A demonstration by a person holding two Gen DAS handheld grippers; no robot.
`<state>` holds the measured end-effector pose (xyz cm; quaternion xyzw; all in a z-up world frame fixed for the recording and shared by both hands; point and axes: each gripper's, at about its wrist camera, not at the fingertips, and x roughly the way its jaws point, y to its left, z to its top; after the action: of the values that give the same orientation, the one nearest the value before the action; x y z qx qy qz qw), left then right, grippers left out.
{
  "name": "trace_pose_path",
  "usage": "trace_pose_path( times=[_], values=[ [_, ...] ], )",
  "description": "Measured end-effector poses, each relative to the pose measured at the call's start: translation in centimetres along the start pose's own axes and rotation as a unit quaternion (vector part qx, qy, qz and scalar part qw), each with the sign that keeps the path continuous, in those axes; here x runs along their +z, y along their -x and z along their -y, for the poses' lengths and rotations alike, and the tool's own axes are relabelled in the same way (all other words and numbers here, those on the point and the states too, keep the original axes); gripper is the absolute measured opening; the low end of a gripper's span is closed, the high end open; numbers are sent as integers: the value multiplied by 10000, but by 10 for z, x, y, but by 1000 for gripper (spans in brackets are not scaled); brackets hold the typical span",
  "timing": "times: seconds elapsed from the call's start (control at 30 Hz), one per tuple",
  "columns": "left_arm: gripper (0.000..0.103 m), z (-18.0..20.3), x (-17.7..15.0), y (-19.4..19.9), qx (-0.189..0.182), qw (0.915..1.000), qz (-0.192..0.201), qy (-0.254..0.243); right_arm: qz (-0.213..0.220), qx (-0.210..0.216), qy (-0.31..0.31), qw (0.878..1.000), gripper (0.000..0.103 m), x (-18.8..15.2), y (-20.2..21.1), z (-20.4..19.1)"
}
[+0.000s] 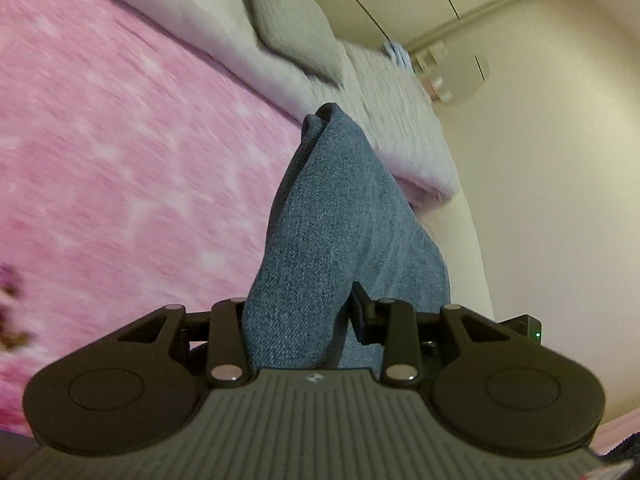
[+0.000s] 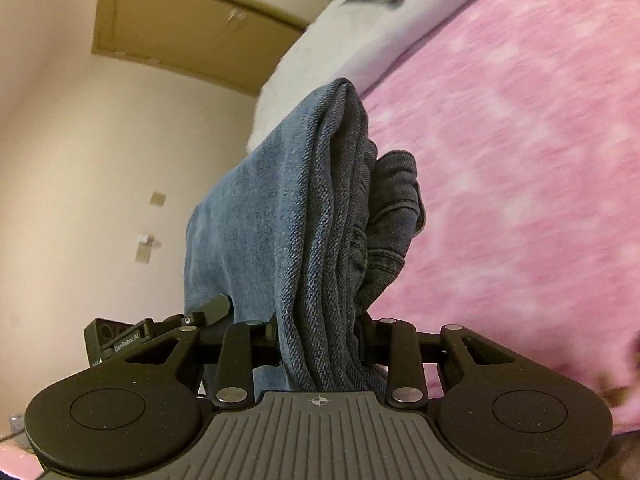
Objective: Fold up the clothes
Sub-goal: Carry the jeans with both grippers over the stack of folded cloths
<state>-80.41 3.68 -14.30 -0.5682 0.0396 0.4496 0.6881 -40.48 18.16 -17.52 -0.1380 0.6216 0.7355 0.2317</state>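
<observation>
While the jeans (image 2: pixel 288 216) hang bunched above the pink blanket (image 1: pixel 120 160), the left gripper (image 1: pixel 304 312) and right gripper (image 2: pixel 316 332) each clamp a thick fold. The denim looks heavy and limp, best gripped at seams; grey pillows (image 1: pixel 288 28) lie beyond.

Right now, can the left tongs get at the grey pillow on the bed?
Probably not as things stand: the left tongs are shut on the blue jeans, whose folded bulk fills them. The grey pillow lies unobstructed further up the bed.
</observation>
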Motion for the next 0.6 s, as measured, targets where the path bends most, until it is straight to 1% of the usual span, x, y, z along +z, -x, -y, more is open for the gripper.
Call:
trace_pose_path(
  times=[0.13,0.23,0.3,0.37,0.43,0.53,0.6],
  values=[
    [31,-37,11,59,291,9987,281,311,-428,107,8,9990,31,-12,-71,-37],
    [31,-60,10,97,333,9953,661,617,-836,148,273,9960,31,-10,-108,-63],
    [31,-71,8,117,413,9912,969,801,-1089,200,521,9925,31,-7,-133,-80],
    [31,-82,6,136,547,9847,1311,1005,-1350,289,733,9877,31,-7,-159,-92],
    [31,-94,7,152,649,9800,1535,1090,-1593,387,902,9823,31,-8,-186,-103],
    [31,-106,9,172,790,9727,1792,1246,-1852,528,1073,9754,31,-9,-220,-116],
    [31,-114,16,188,890,9697,1853,1319,-1963,524,1113,9728,31,-12,-240,-129]
  ],
)
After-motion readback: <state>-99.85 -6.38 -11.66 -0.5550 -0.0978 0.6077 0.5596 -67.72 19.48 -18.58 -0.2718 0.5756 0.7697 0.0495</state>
